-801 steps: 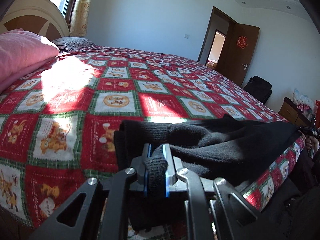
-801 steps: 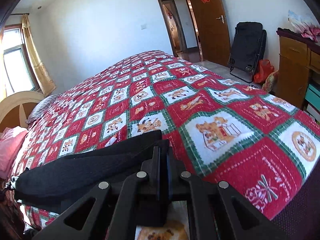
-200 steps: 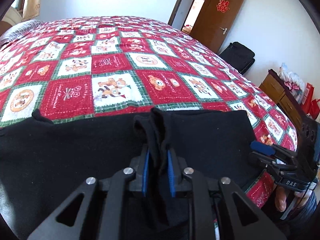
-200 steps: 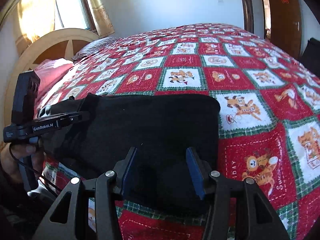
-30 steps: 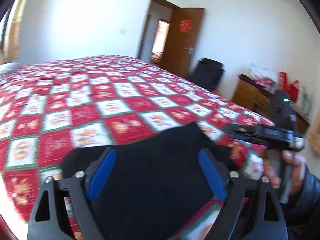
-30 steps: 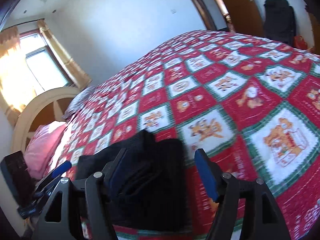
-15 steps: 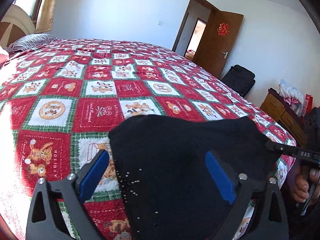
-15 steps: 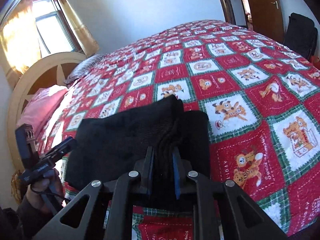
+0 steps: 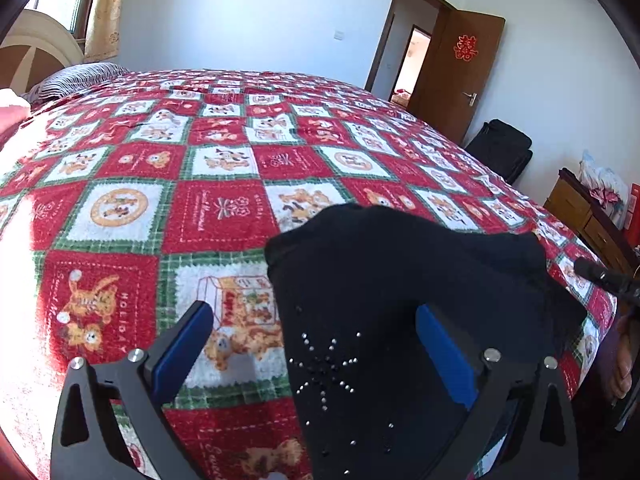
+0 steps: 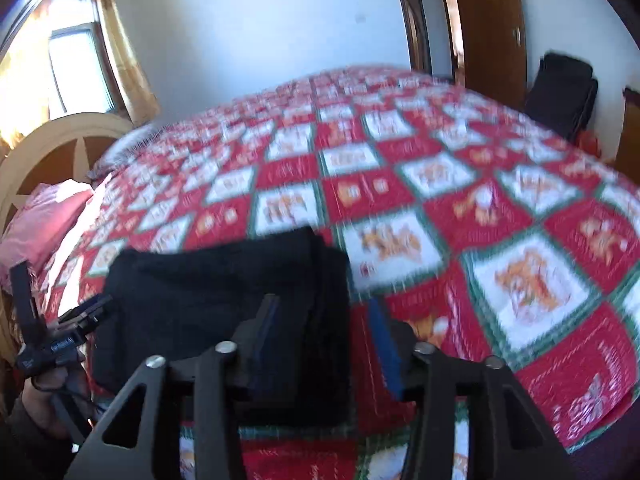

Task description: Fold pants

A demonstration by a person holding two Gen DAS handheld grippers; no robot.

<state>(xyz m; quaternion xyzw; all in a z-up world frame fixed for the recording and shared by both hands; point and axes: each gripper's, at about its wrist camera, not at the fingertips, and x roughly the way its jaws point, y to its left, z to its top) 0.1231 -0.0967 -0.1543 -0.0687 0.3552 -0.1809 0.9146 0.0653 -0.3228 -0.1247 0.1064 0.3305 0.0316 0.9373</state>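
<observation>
Since half a second ago the right gripper (image 10: 326, 342) has let go of the folded black knit pants (image 10: 224, 312); its blue-padded jaws now stand apart, straddling the bundle's right edge, and that view is motion-blurred. The pants lie as a compact folded stack on the red, white and green checked holiday bedspread (image 10: 460, 216), at the lower centre-left of the right wrist frame, near the bed's front edge. In the left wrist view the pants (image 9: 400, 280) fill the lower centre-right, a star of small studs showing on the near panel. The left gripper (image 9: 316, 350) is spread wide, one blue pad over the bedspread (image 9: 224, 208), the other over the cloth. A brown wooden door (image 9: 456, 68) stands open at upper right.
</observation>
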